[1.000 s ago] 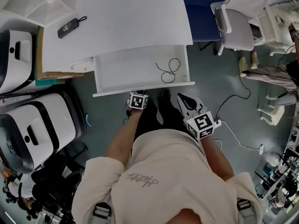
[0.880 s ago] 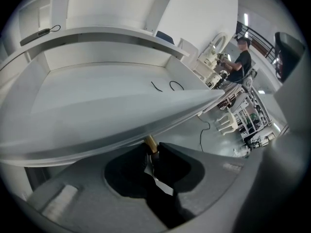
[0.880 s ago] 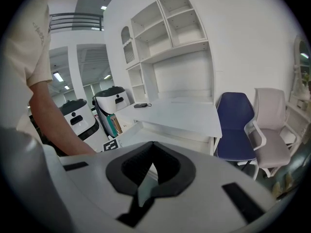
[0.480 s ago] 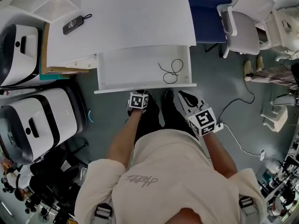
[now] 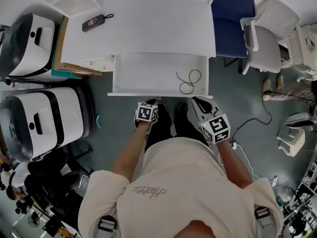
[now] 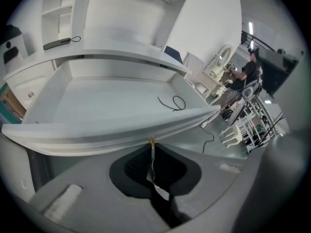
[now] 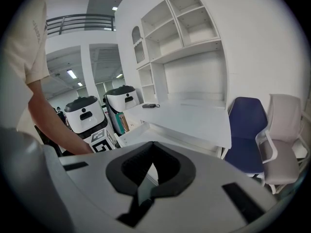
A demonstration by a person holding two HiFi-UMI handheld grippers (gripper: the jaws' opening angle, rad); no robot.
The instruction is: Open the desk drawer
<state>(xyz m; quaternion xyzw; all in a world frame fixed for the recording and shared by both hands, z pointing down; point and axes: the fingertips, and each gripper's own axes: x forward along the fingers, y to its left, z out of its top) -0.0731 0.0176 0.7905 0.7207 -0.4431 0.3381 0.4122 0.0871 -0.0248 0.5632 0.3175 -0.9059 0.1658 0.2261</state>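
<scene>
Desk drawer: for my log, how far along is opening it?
Done: the white desk drawer stands well out, a thin black cord inside showing. In hand: the left gripper, jaws together, sits at its front edge; the right gripper is shut. Left: little, if anything.

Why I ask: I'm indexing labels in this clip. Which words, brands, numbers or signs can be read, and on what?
No text reads clearly.
Shirt: cursive print, upside down in the head view, too stylised to read.
Left marker cube and right marker cube: black square patterns, no letters.
Dark device on the desk: too small to read.
</scene>
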